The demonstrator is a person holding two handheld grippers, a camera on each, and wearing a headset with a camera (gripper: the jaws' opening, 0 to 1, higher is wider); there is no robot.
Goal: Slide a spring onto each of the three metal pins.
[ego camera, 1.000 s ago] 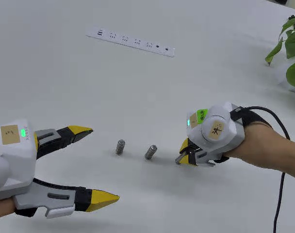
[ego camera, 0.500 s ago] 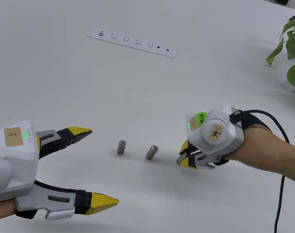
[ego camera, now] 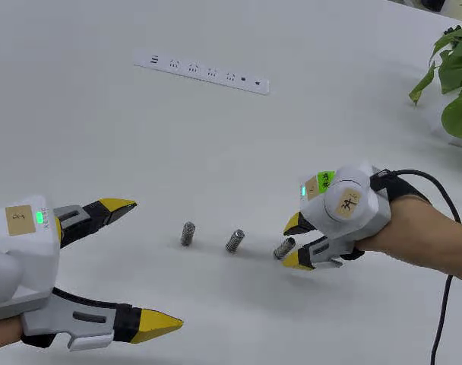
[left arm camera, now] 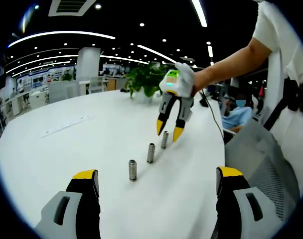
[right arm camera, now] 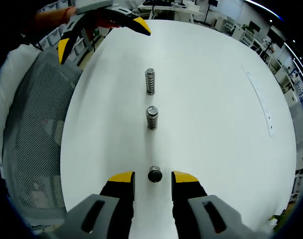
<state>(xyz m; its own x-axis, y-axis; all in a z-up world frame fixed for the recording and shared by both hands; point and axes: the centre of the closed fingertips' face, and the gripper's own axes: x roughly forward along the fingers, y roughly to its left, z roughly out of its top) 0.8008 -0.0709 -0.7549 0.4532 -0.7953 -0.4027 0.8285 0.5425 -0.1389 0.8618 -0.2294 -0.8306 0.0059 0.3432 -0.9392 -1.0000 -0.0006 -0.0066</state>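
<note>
Three short metal springs stand in a row on the white table, each with a pin head showing at its top: the left one [ego camera: 188, 233], the middle one [ego camera: 235, 240] and the right one [ego camera: 284, 247], which leans a little. My right gripper [ego camera: 293, 242] is open, its yellow tips on either side of the right spring [right arm camera: 155, 174] without touching it. My left gripper [ego camera: 138, 265] hangs wide open at the near left, a short way from the left spring [left arm camera: 132, 170], with nothing between its jaws.
A white power strip [ego camera: 202, 72] lies at the far side of the table. A green potted plant [ego camera: 453, 76] stands at the right edge. A black cable [ego camera: 444, 228] trails from the right hand. Bare tabletop surrounds the springs.
My right gripper was shut on the right spring and has now opened, letting it go to stand on the table. The left gripper has barely moved.
</note>
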